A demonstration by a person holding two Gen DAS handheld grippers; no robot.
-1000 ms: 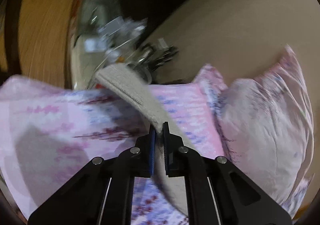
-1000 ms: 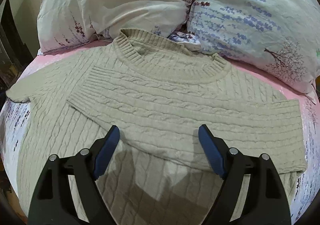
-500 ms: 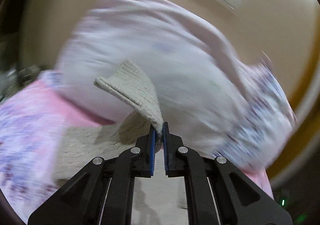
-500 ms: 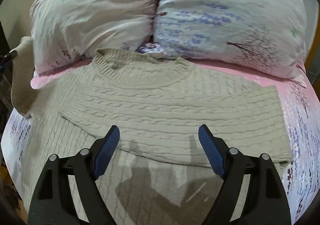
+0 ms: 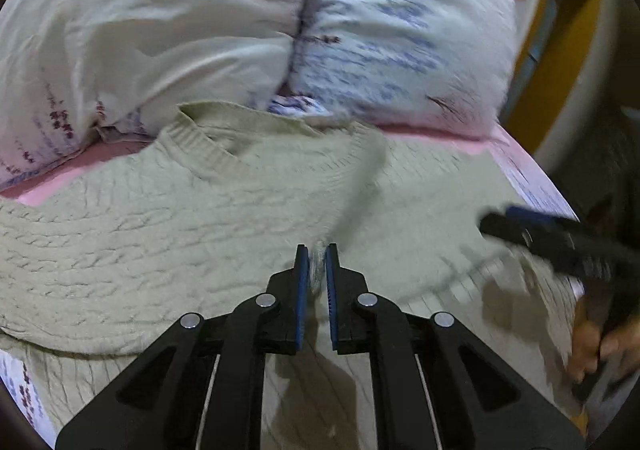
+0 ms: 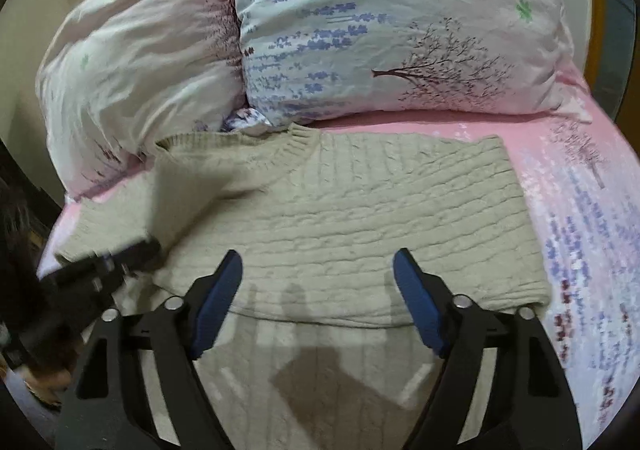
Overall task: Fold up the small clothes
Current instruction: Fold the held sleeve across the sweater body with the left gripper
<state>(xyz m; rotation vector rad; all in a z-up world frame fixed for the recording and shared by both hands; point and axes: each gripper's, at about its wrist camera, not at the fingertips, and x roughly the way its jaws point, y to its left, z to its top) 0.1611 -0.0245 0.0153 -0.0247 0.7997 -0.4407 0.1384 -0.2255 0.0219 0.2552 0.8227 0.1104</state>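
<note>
Between our left tool (image 5: 317,256) pads a beige sweater (image 6: 360,210) sleeve (image 5: 356,186) is pinched, jaws just easing slightly. Ahead of our right tool (image 6: 318,270), jaws spread with nothing between and just narrowing, the sweater lies on the bed (image 6: 580,178) before two pillows (image 6: 380,30).
</note>
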